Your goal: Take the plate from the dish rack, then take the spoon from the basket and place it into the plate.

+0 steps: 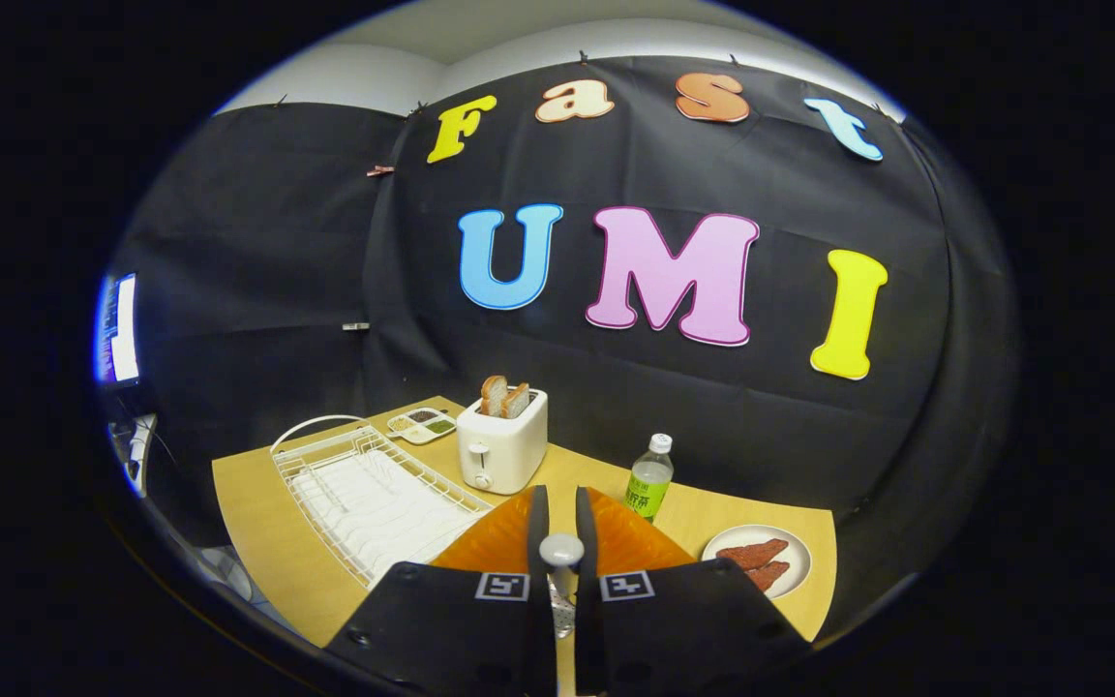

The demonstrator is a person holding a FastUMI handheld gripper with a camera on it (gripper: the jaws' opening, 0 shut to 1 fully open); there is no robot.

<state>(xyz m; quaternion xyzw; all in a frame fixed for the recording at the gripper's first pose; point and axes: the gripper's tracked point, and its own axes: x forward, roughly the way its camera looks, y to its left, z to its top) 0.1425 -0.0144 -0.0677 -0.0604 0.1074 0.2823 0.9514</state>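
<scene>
The gripper has its 2 fingers drawn almost together on the white spoon, whose rounded end sits between them with the handle running back down the gap; both appear to press on it, so the spoon looks already lifted. Taking the toaster as landmark: the white dish rack lies to its left and looks emptied, a green bottle stands to its right, and further right and nearer the fingers rests a white plate holding 2 reddish-brown pieces. By my reckoning, what remains is carrying the spoon to that plate and releasing it.
</scene>
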